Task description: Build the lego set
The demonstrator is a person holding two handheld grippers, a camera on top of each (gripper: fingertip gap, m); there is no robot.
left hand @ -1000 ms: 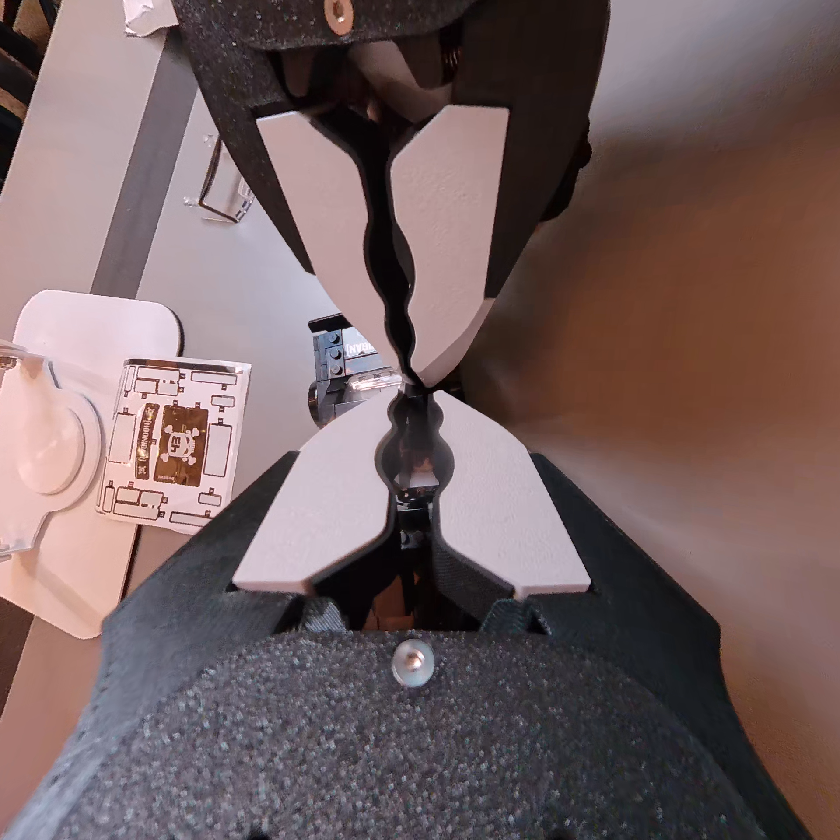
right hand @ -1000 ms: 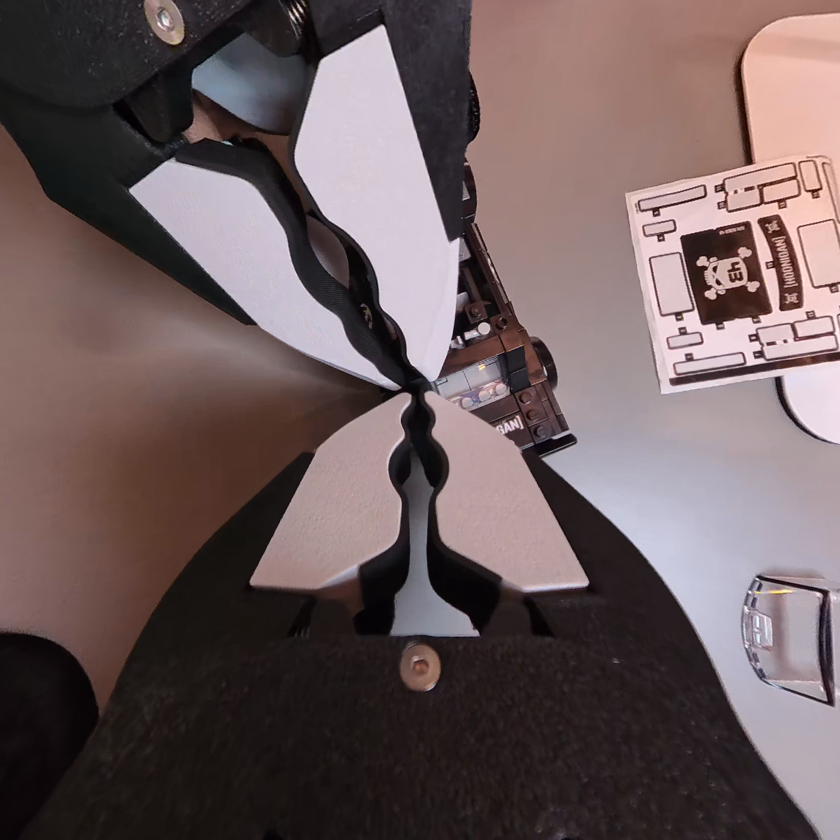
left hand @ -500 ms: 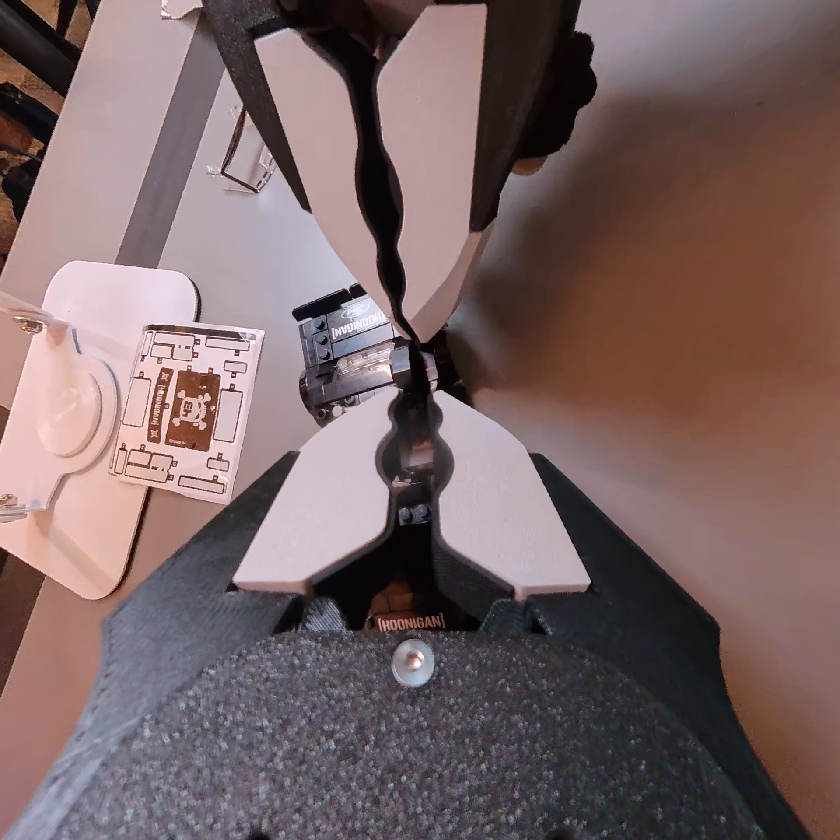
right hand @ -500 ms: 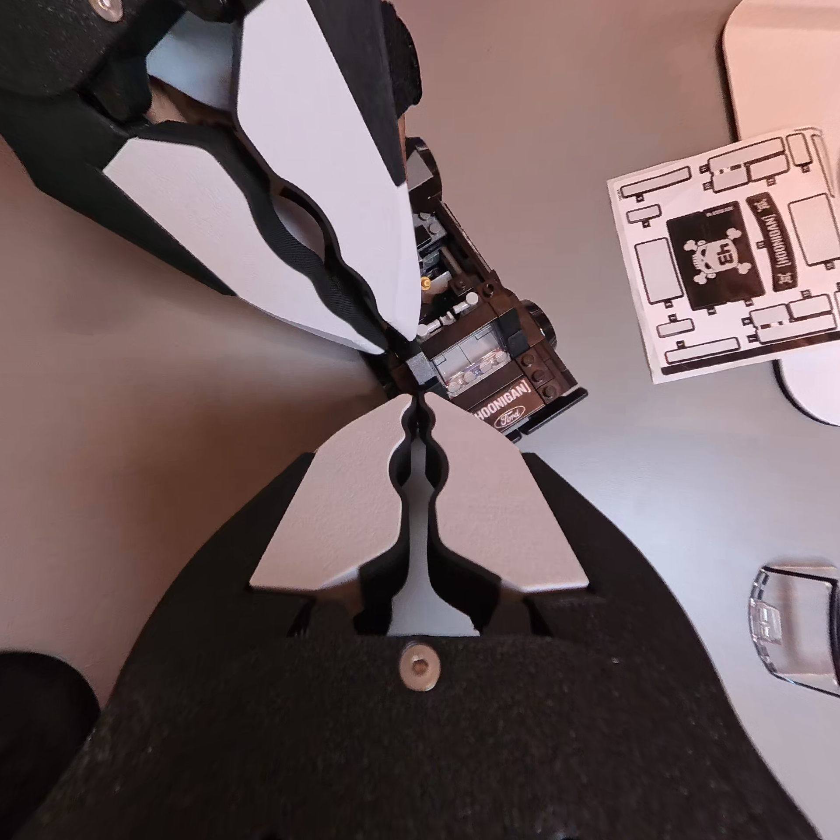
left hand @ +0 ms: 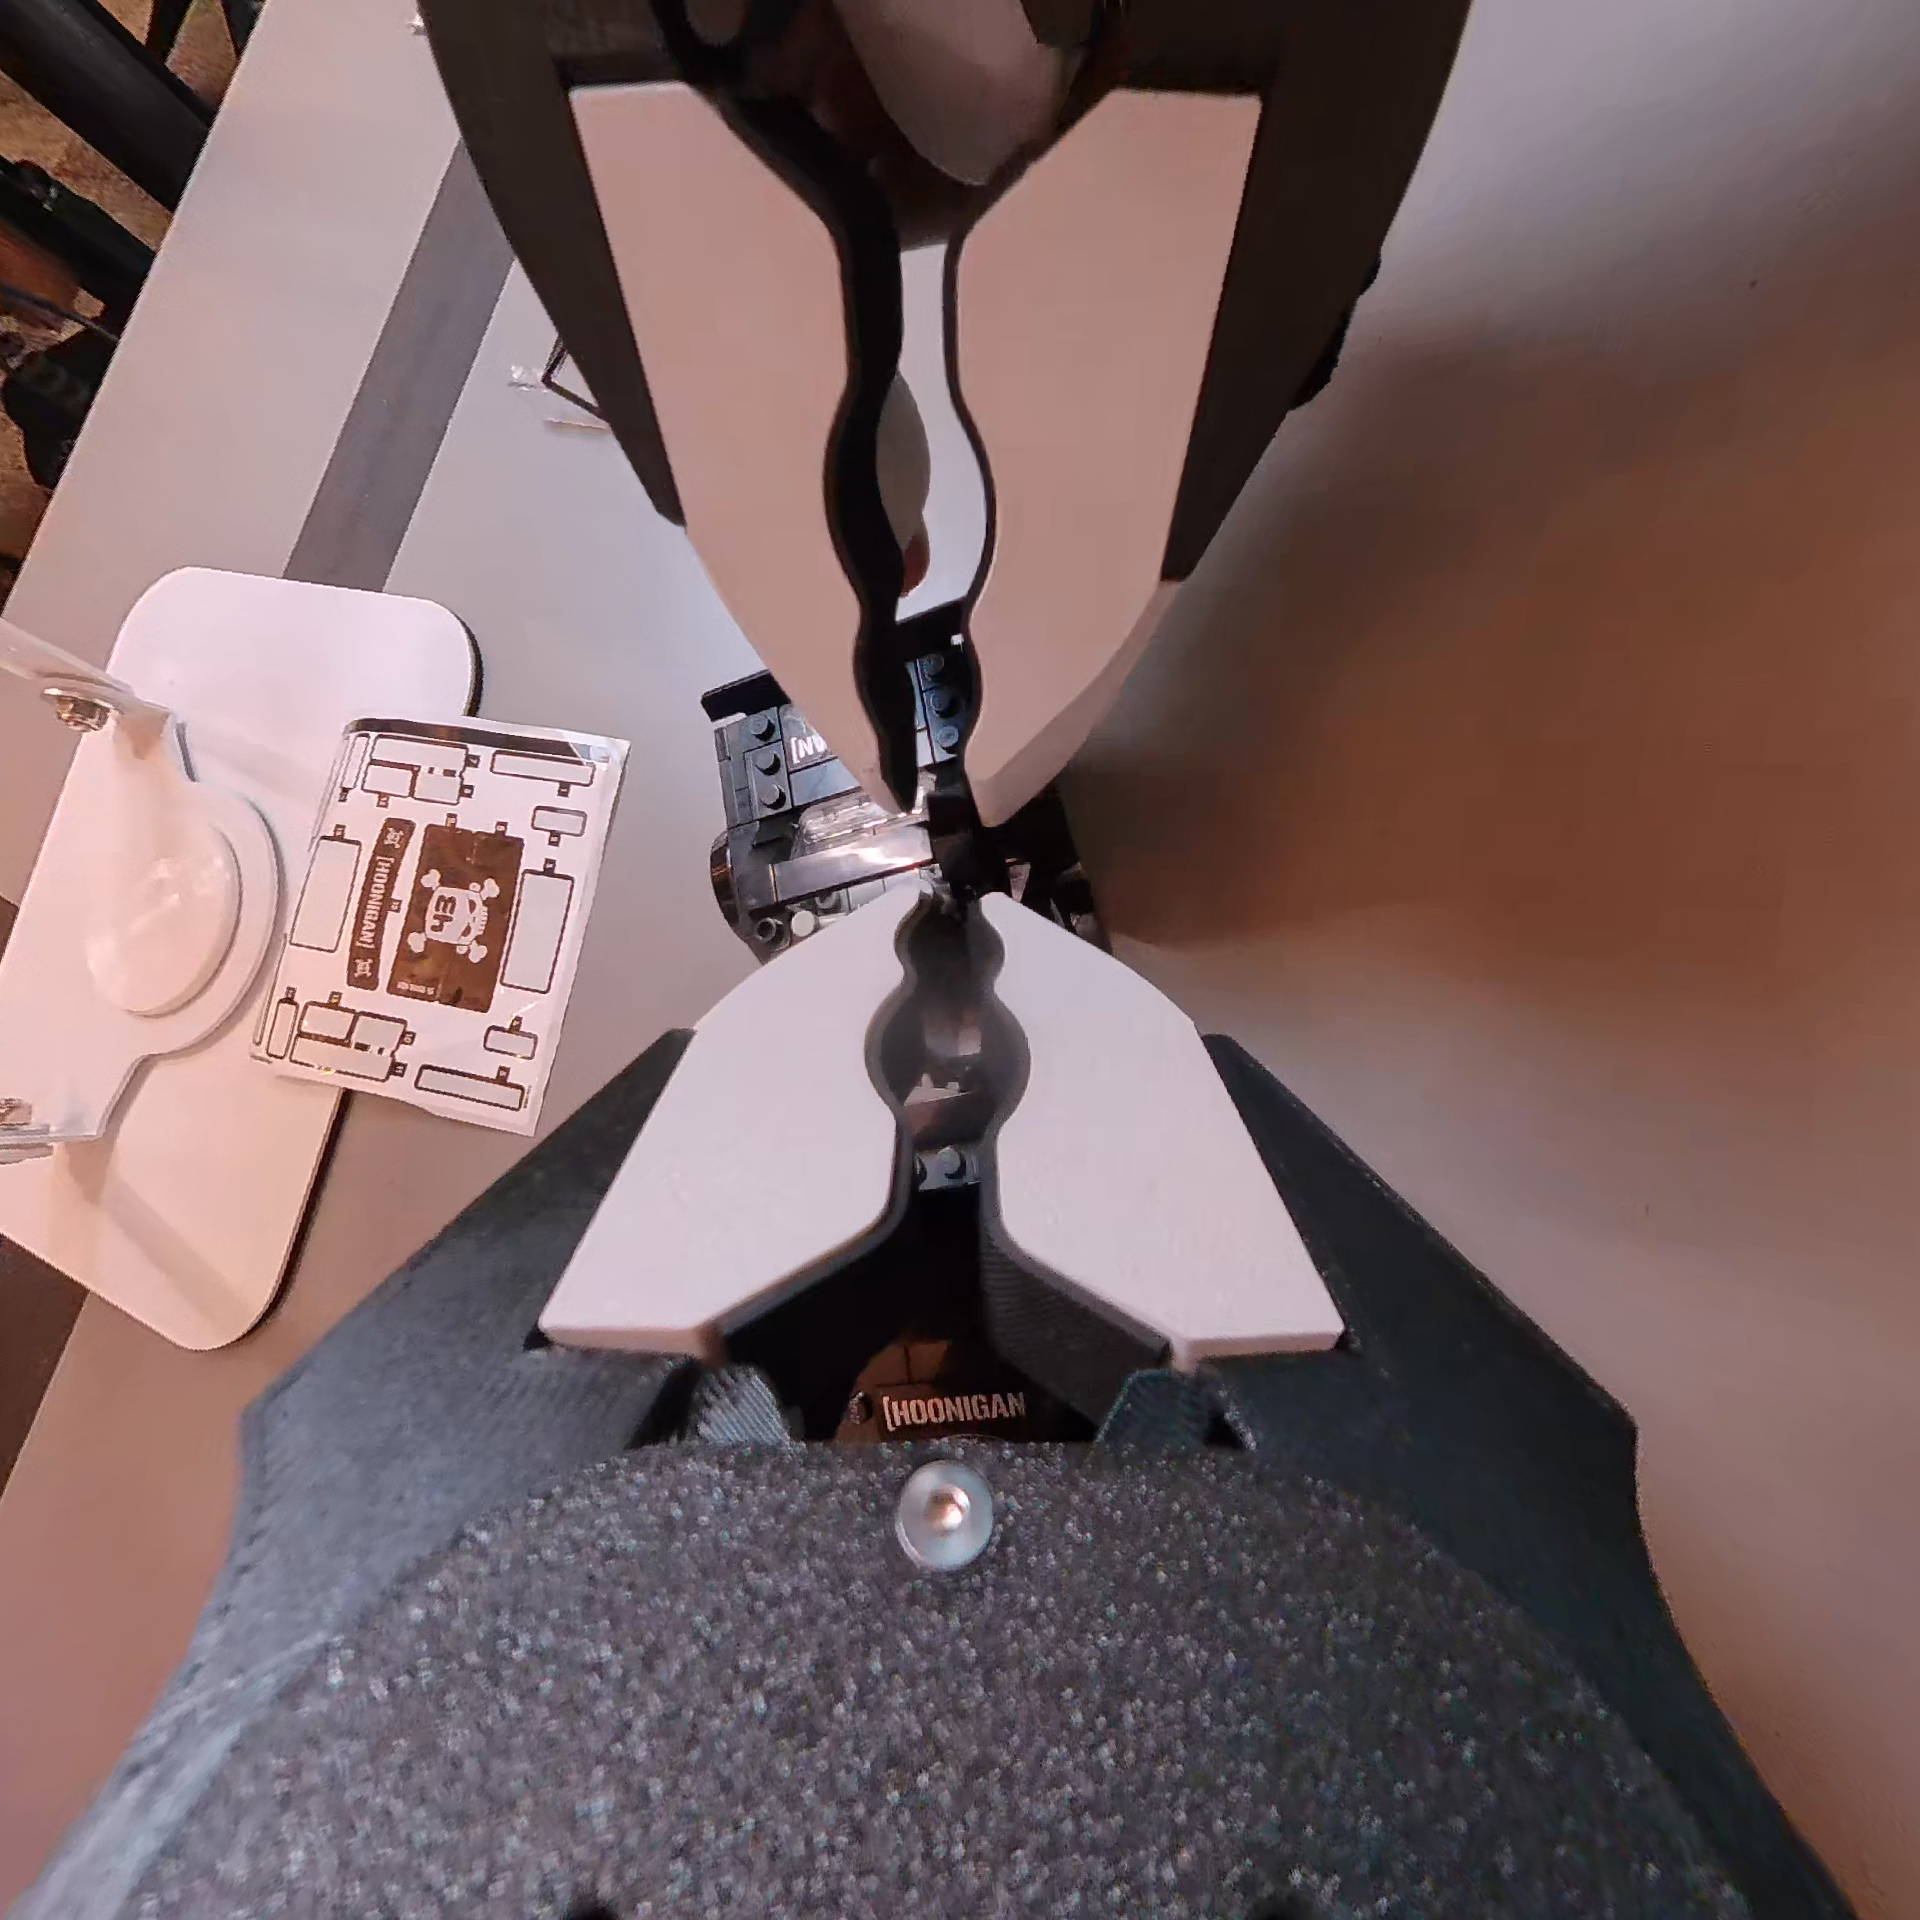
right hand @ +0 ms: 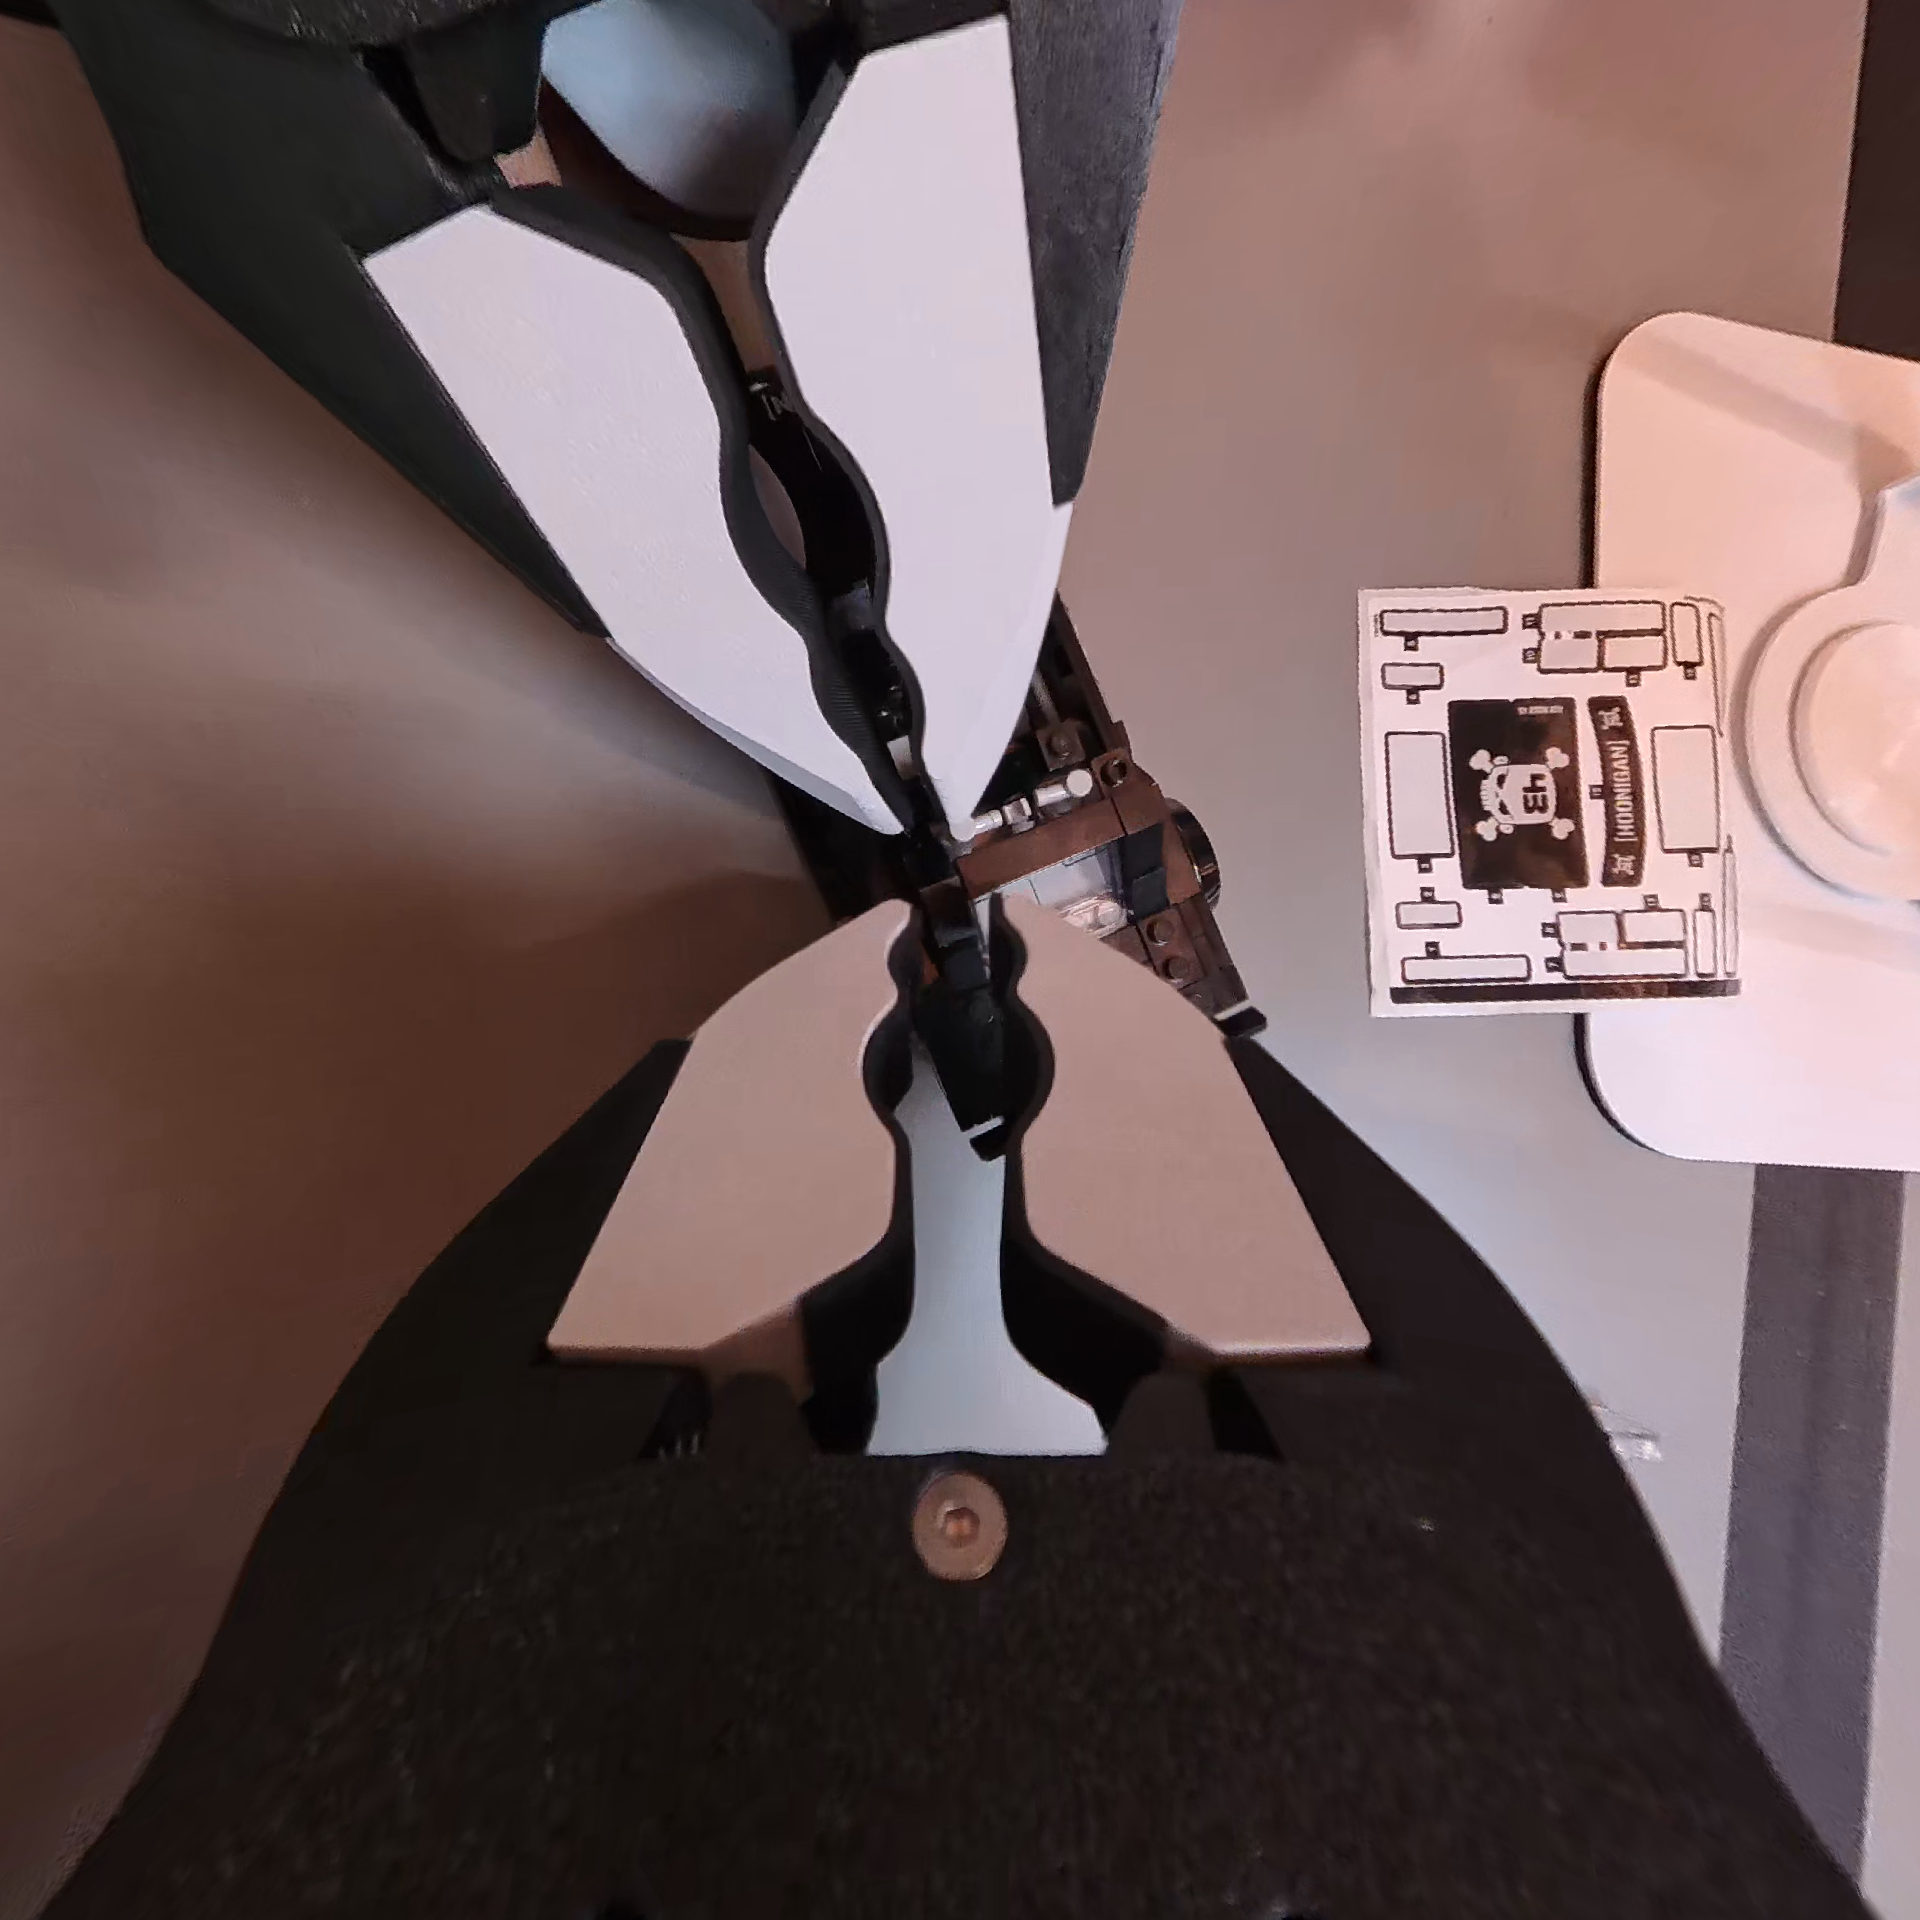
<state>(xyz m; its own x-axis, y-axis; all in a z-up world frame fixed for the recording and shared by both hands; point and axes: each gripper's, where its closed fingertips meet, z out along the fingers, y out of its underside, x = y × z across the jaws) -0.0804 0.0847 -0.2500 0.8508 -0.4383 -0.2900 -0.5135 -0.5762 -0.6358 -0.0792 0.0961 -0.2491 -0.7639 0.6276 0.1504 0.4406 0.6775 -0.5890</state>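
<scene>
A black lego car (left hand: 790,821) is held just above the grey table between both grippers. My left gripper (left hand: 956,909) is shut on the car, whose body shows through the gap behind the fingers. My right gripper (left hand: 930,800) comes in from the top, tip to tip with the left. In the right wrist view the car (right hand: 1101,862) sits right of the fingertips. My right gripper (right hand: 961,920) is shut on a narrow black lego piece (right hand: 961,1039) that lies between its fingers at the car's edge. The left gripper (right hand: 925,816) reaches in from above.
A sticker sheet (left hand: 436,914) lies left of the car, half on a white board (left hand: 260,1195) that carries a clear acrylic stand (left hand: 104,914). Both show at the right in the right wrist view, sheet (right hand: 1548,810) and board (right hand: 1766,1081). The grey table (left hand: 1507,1039) extends to the right. Less than 4 cm separates the two grippers' tips.
The right gripper's fingers have parted a little, and a black piece now sits between them. The car and both grippers have turned and drawn closer together.
</scene>
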